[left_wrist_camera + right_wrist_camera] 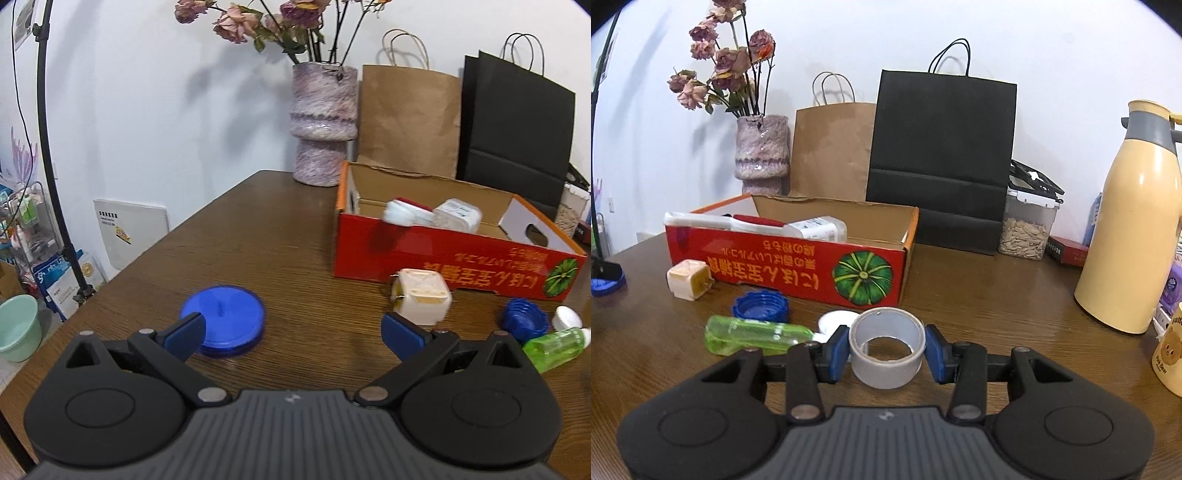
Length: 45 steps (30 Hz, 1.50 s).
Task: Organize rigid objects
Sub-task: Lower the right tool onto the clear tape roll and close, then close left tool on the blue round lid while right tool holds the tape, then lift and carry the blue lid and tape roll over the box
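My right gripper (886, 349) is shut on a grey roll of tape (886, 347), with a blue pad pressed against each side. Just left of it lie a green bottle (753, 334), a blue ribbed cap (760, 304) and a white lid (834, 320). A cream cube (689, 279) rests by the red cardboard box (783, 271), which holds several white items. My left gripper (291, 334) stands open above the table. Its left finger overlaps a blue round disc (225, 319); the cream cube (421, 301) sits beyond its right finger.
A purple vase (323, 122) with dried flowers, a brown paper bag (831, 151) and a black bag (940, 158) stand behind the box. A seed jar (1027, 225), a yellow flask (1134, 236) and a bear-print cup (1169, 354) crowd the right. The table's left edge (147, 247) drops off.
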Tool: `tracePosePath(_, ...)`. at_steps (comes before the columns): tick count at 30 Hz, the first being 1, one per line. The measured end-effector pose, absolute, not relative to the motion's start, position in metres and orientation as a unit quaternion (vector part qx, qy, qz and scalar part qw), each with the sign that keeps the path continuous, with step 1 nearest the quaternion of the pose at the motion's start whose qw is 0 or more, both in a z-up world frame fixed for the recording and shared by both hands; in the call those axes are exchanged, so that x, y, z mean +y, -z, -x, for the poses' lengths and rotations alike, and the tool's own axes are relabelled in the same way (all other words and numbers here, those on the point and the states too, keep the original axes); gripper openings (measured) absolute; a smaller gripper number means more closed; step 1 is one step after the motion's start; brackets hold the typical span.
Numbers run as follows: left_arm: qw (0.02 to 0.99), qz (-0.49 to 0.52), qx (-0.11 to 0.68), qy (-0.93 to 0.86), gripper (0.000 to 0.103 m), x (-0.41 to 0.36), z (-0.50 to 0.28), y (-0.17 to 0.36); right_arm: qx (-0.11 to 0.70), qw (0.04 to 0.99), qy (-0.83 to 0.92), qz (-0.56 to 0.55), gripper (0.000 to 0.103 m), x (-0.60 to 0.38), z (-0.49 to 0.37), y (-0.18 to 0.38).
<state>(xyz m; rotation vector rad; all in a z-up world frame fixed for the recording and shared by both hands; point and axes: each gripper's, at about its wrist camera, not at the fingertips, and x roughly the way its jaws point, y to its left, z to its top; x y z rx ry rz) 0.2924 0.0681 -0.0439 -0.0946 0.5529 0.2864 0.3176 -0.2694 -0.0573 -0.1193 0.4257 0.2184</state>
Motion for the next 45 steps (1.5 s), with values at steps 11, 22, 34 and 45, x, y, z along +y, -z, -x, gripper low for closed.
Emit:
tracePosePath(11, 0.945, 0.043, 0.287, -0.152, 0.103, 0.102, -0.301, 0.052, 0.203, 0.972, -0.107, 0.057, 0.042, -0.250, -0.316, 0.057)
tracePosePath(22, 0.933, 0.056, 0.318, -0.160, 0.101, 0.127, -0.313, 0.062, 0.200, 0.972, -0.108, 0.061, 0.042, -0.239, -0.314, 0.056)
tracePosePath(34, 0.932, 0.053, 0.326, -0.148, 0.068, 0.127, -0.317, 0.068, 0.199, 0.974, -0.096, 0.058, 0.042, -0.238, -0.313, 0.057)
tracePosePath(45, 0.944, 0.054, 0.299, -0.132, 0.067, 0.120, -0.309, 0.059, 0.193, 0.974, -0.099, 0.059, 0.042, -0.235, -0.310, 0.055)
